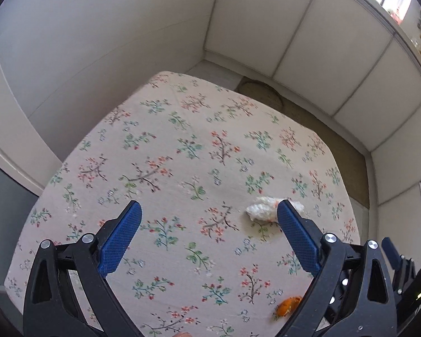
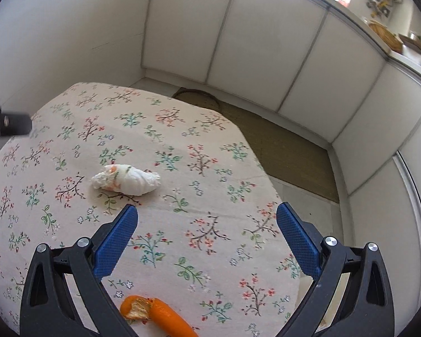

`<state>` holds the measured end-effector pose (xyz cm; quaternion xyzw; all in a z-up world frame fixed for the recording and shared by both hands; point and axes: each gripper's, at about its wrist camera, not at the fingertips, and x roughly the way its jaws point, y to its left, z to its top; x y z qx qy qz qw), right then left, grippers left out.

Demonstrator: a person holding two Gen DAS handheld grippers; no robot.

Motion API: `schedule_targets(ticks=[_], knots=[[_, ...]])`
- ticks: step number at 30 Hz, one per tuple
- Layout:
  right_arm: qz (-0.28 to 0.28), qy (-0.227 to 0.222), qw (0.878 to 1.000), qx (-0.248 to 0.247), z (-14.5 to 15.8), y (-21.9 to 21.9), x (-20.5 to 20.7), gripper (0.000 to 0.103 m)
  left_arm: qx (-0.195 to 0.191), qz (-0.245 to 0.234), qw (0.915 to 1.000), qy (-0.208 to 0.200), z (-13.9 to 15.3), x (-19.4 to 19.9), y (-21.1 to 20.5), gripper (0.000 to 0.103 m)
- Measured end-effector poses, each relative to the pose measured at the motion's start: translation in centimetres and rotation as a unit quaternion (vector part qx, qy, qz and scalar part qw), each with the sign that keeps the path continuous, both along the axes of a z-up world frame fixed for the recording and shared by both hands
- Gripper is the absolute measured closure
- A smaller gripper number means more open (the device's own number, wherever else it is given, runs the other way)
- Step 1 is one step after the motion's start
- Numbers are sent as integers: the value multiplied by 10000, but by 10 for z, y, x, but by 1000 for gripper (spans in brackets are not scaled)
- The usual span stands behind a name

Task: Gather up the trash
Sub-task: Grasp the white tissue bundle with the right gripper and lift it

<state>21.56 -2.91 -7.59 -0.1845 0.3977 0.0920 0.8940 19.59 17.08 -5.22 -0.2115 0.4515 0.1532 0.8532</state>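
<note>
A crumpled white tissue (image 1: 262, 209) with orange stains lies on the floral tablecloth (image 1: 182, 151); in the left wrist view it sits just beyond my left gripper's right fingertip. My left gripper (image 1: 209, 209) is open and holds nothing. In the right wrist view the same tissue (image 2: 126, 180) lies ahead and left of my right gripper (image 2: 207, 212), which is open and empty above the cloth (image 2: 182, 129). An orange peel (image 2: 157, 316) lies close below the right gripper, between its arms; the same orange peel (image 1: 287, 306) shows small at the lower right of the left wrist view.
White panelled walls (image 2: 266, 42) enclose the table on the far and right sides. A woven mat (image 2: 292, 151) and a round mat (image 2: 196, 95) lie on the floor beyond the table edge. A shelf with baskets (image 2: 387, 35) runs above the panels. Part of the left gripper (image 2: 5, 122) shows at the left edge.
</note>
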Motion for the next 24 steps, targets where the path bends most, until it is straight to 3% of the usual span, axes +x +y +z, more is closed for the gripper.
schedule_targets(ticks=[6, 11, 16, 22, 24], knots=[[1460, 313, 9880, -398, -34, 58, 11, 7, -514, 505, 9972, -212, 11, -3, 43, 10], [2164, 651, 9717, -688, -59, 84, 28, 7, -670, 581, 9955, -325, 14, -2, 51, 10], [2484, 1147, 9591, -730, -76, 95, 45, 7, -843, 483, 9944, -418, 17, -2, 52, 10], [2360, 1574, 9582, -383, -84, 90, 67, 30, -1090, 491, 9921, -368, 9, -1, 57, 10], [2268, 1675, 9592, -228, -83, 86, 72, 42, -1174, 493, 9912, -359, 6, -1, 57, 10]])
